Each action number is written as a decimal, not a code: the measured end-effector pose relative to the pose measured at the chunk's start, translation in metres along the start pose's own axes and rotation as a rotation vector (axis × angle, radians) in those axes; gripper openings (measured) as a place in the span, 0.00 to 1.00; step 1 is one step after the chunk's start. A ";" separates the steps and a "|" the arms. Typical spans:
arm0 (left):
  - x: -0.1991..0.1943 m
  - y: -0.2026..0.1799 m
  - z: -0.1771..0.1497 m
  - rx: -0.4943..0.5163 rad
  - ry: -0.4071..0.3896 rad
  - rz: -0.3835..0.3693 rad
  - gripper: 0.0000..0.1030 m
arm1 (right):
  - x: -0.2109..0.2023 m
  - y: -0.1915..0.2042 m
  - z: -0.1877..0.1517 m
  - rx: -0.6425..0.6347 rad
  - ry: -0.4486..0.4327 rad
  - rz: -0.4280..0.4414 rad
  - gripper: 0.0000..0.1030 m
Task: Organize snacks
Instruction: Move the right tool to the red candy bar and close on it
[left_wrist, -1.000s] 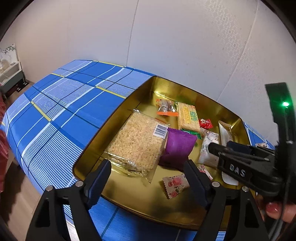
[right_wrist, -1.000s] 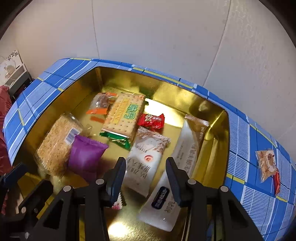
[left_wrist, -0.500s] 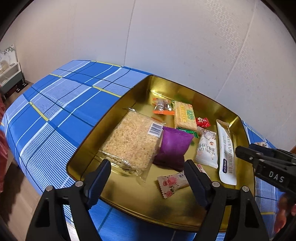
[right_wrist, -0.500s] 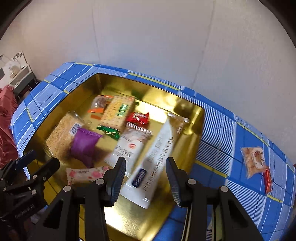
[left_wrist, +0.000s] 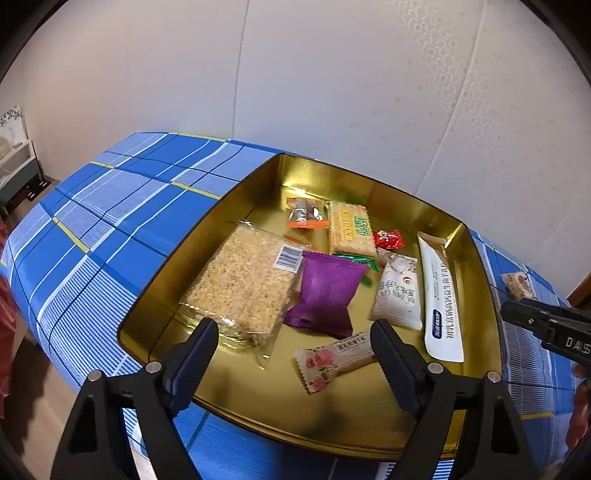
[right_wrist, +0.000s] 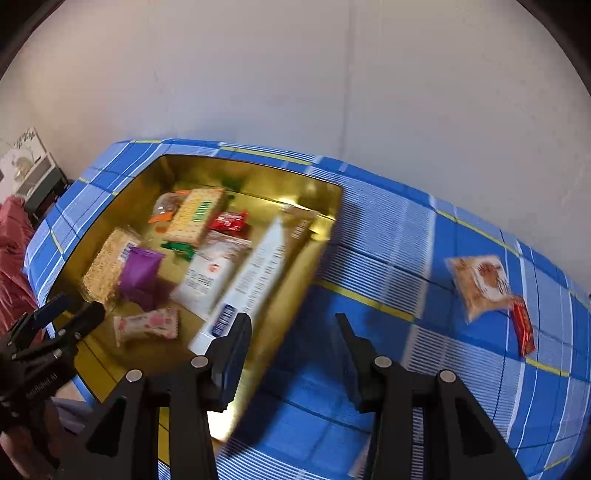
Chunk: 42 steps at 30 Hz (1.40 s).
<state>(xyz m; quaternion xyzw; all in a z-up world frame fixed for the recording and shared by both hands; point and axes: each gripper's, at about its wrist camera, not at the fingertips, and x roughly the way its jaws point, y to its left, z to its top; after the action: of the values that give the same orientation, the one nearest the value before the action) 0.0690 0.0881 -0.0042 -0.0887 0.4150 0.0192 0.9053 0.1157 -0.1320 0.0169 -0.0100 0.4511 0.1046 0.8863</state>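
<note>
Blue plaid tabletop (right_wrist: 369, 258): gold tray (left_wrist: 476, 354) mostly filled. Two packets (right_wrist: 484, 284) left at 3 o'clock. Right gripper (right_wrist: 293, 332) and left gripper (left_wrist: 291, 345) both wide, empty.

Blur in the right wrist view, and things cut off or covered

The right wrist view is smeared, so print on the white bar (right_wrist: 255, 273) and the pouch (right_wrist: 210, 275) cannot be read. The red strip (right_wrist: 522, 326) is too small to identify. In the left wrist view the right gripper (left_wrist: 546, 325) runs off the edge, and the purple pack (left_wrist: 325, 291) covers a corner of the rice cake (left_wrist: 243, 284).
</note>
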 end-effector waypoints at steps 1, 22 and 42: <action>0.000 -0.002 0.000 0.005 -0.002 -0.001 0.82 | 0.000 -0.010 -0.003 0.014 0.004 0.002 0.44; 0.016 -0.040 -0.004 0.088 0.012 0.091 0.83 | -0.008 -0.221 -0.035 0.300 -0.023 -0.210 0.44; 0.008 -0.082 -0.011 0.253 -0.091 0.271 0.83 | 0.020 -0.263 -0.040 0.371 -0.019 -0.188 0.27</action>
<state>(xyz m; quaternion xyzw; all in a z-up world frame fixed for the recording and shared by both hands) 0.0752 0.0051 -0.0053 0.0837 0.3807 0.0926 0.9162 0.1458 -0.3901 -0.0431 0.1125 0.4515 -0.0632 0.8829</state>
